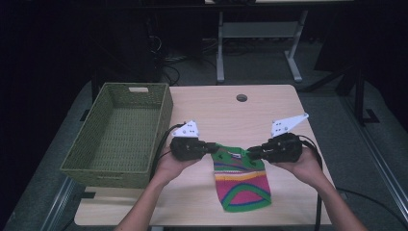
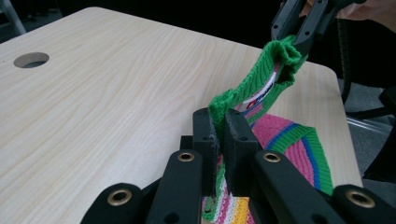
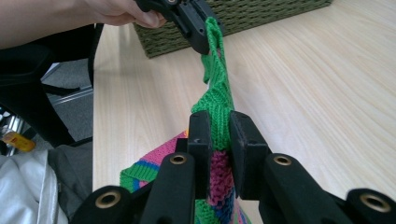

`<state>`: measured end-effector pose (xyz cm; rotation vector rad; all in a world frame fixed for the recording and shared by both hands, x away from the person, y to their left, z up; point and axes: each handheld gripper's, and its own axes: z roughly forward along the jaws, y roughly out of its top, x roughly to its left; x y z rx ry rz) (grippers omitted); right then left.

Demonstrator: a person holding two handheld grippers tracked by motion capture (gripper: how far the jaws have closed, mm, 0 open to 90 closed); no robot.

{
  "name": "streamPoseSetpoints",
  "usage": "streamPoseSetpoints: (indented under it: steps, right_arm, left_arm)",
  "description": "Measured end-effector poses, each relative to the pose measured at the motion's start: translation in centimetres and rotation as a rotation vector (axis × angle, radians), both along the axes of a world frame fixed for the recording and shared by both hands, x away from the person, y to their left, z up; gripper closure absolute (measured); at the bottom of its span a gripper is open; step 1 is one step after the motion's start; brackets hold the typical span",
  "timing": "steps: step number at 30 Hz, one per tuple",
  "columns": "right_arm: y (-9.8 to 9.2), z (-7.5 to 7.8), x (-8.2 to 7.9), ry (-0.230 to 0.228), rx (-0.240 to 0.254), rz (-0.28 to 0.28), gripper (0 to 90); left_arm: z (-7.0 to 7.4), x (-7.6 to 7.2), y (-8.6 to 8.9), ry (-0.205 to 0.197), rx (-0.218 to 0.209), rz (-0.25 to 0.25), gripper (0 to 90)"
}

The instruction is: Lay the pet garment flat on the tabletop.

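Note:
A small knitted garment (image 1: pixel 241 180) with green edging and pink, yellow and blue stripes hangs between the two grippers near the table's front edge, its lower part resting on the wood. My left gripper (image 1: pixel 213 147) is shut on its left top corner, and the green knit (image 2: pixel 223 103) is pinched between the black jaws. My right gripper (image 1: pixel 252 152) is shut on the right top corner, where the green edge (image 3: pixel 219 119) runs up between its jaws. Across from it, the left gripper's jaws (image 3: pixel 198 28) clamp the far end of that edge.
A green woven basket (image 1: pixel 98 159) stands at the table's left, close to my left hand. The light wooden table (image 1: pixel 269 103) has a round cable hole (image 1: pixel 241 97) at the back. Desk legs and cables are on the dark floor beyond.

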<state>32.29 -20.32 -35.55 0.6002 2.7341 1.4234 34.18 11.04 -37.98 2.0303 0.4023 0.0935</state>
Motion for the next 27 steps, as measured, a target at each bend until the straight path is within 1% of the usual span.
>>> streamPoseSetpoints:
  steps: [3, 4, 5, 8, 10, 14, 16, 18, 20, 22, 23, 24, 27]
  right_arm:
    - [-0.3, 0.2, 0.4, 0.001, -0.006, -0.007, 78.9]
    - [-0.3, 0.2, 0.6, 0.004, 0.0, -0.011, 78.9]
    - [-0.2, 0.2, 0.7, 0.0, -0.004, -0.01, 78.9]
    - [0.0, 0.3, 1.0, 0.001, -0.012, -0.007, 78.9]
    - [0.0, 0.3, 1.2, 0.0, -0.013, -0.008, 78.9]
    - [-0.1, 0.3, 1.5, -0.002, -0.014, -0.01, 78.9]
    - [-0.2, 0.2, 1.6, 0.001, -0.013, -0.015, 78.9]
    - [-0.3, 0.2, 1.7, 0.0, -0.013, -0.019, 78.8]
    - [-0.3, 0.3, 1.8, 0.0, -0.012, -0.024, 78.7]
    - [-0.3, 0.3, 2.1, -0.002, -0.019, -0.026, 78.7]
    - [-0.3, 0.3, 2.2, -0.002, -0.021, -0.027, 78.8]
    - [-0.3, 0.3, 2.3, -0.001, -0.021, -0.028, 78.8]
    - [-0.4, 0.4, 2.9, 0.0, -0.028, -0.038, 78.7]
  left_arm:
    - [0.2, 0.2, -0.2, -0.007, 0.009, 0.002, 84.6]
    - [0.3, 0.3, -0.2, -0.007, 0.01, 0.003, 84.6]
    - [0.3, 0.3, -0.2, -0.006, 0.004, 0.007, 84.6]
    - [0.3, 0.6, -0.1, -0.003, 0.014, 0.012, 84.6]
    - [0.3, 0.9, -0.1, -0.004, 0.01, 0.014, 84.6]
    - [0.3, 1.1, -0.3, 0.002, 0.01, 0.017, 84.5]
    - [0.3, 1.3, -0.3, 0.0, 0.011, 0.017, 84.6]
    - [0.4, 1.4, -0.4, -0.002, 0.02, 0.018, 84.5]
    - [0.4, 1.6, -0.6, -0.001, 0.019, 0.024, 84.5]
    - [0.5, 1.8, -0.7, -0.002, 0.02, 0.028, 84.5]
    - [0.5, 1.9, -0.7, -0.005, 0.027, 0.028, 84.5]
    - [0.5, 2.1, -0.7, 0.003, 0.026, 0.031, 84.5]
    - [0.5, 2.6, -0.8, 0.002, 0.034, 0.035, 84.5]
